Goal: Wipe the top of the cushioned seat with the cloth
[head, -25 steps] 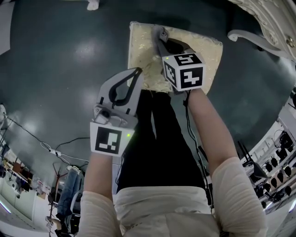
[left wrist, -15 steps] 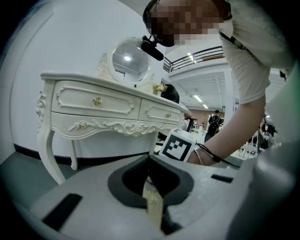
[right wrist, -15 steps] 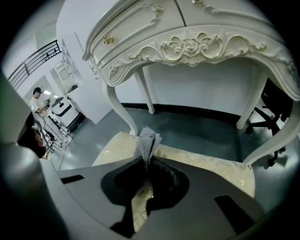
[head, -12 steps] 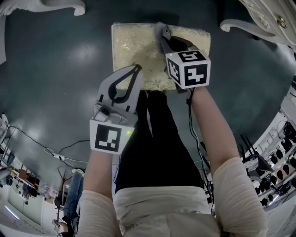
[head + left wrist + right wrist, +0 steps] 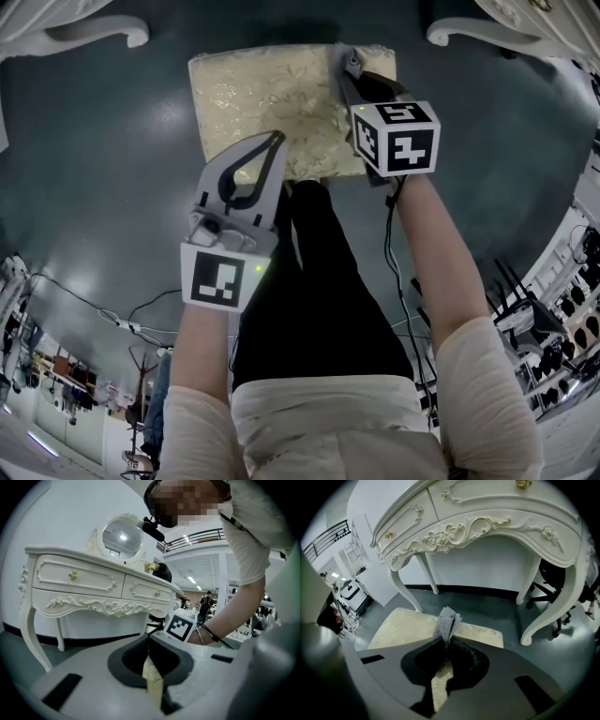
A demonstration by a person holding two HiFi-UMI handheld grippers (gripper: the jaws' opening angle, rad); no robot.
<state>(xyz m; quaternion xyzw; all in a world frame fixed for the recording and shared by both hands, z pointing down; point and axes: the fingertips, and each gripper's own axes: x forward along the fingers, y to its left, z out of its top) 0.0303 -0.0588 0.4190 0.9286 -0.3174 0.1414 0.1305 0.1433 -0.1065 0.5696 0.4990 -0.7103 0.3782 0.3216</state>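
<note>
My left gripper [image 5: 277, 141] has its jaws pressed together with nothing between them, and it hangs idle over the near edge of the cushioned seat [image 5: 253, 94]. My right gripper [image 5: 444, 641] is clamped on the grey cloth [image 5: 448, 620], which sticks out beyond its tips above the far right part of the seat; whether it touches the fabric I cannot tell. I judge the wiping hardly advanced: the cloth is in hand, but most of the top, left of this gripper, remains to wipe.

Seat top [image 5: 253, 94] clear left of right tool [image 5: 345, 82] gripping cloth [image 5: 448, 620]; 2 dressing-table legs [image 5: 94, 33] stand beyond far corners.
</note>
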